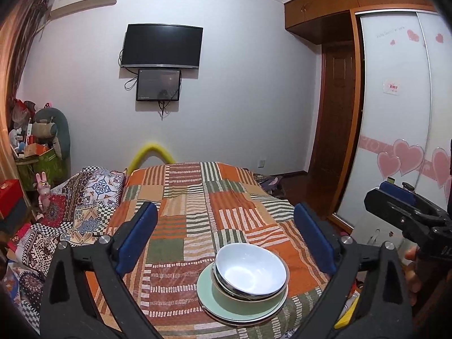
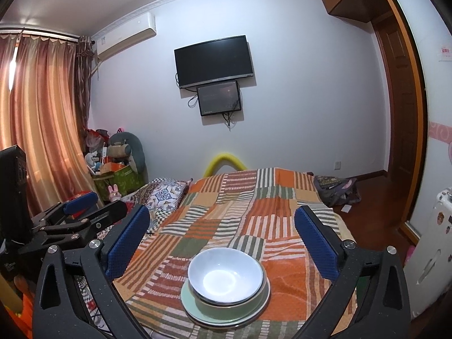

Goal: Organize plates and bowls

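Sitting near the bedspread [image 2: 254,203] edge, stacked bowls [image 2: 226,279] clear both spread tools [image 1: 226,234].

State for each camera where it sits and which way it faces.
Left wrist: on the left gripper, facing along the bed toward the TV; its open blue-padded fingers frame the bowl stack; the right gripper shows at right.
Right wrist: on the right gripper, same heading; the left gripper shows at left.
Shared: stack, patchwork blanket, TV.
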The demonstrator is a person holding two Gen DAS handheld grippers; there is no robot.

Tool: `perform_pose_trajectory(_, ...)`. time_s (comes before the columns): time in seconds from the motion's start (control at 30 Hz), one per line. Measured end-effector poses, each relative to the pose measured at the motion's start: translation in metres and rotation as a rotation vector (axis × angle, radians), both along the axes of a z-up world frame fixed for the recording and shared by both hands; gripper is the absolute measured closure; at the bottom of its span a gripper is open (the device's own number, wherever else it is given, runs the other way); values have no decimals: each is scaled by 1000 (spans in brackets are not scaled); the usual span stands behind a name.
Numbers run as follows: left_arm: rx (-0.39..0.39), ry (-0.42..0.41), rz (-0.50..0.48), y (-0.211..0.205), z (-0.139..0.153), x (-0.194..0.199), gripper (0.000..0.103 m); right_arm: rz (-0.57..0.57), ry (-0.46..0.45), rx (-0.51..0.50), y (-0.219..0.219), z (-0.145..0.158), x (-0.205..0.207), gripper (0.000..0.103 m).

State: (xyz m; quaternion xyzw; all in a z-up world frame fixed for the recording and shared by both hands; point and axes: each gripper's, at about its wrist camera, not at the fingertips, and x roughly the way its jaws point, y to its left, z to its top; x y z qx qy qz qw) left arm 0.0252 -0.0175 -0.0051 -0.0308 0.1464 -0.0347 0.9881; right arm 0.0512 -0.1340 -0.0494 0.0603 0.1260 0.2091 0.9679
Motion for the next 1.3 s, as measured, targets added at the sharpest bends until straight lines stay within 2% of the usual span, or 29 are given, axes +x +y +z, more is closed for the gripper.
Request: perform_pose_trajectory(1.3,-10,4,-1,3,-3,2,2,3,8,-4,-3,2,-3,1)
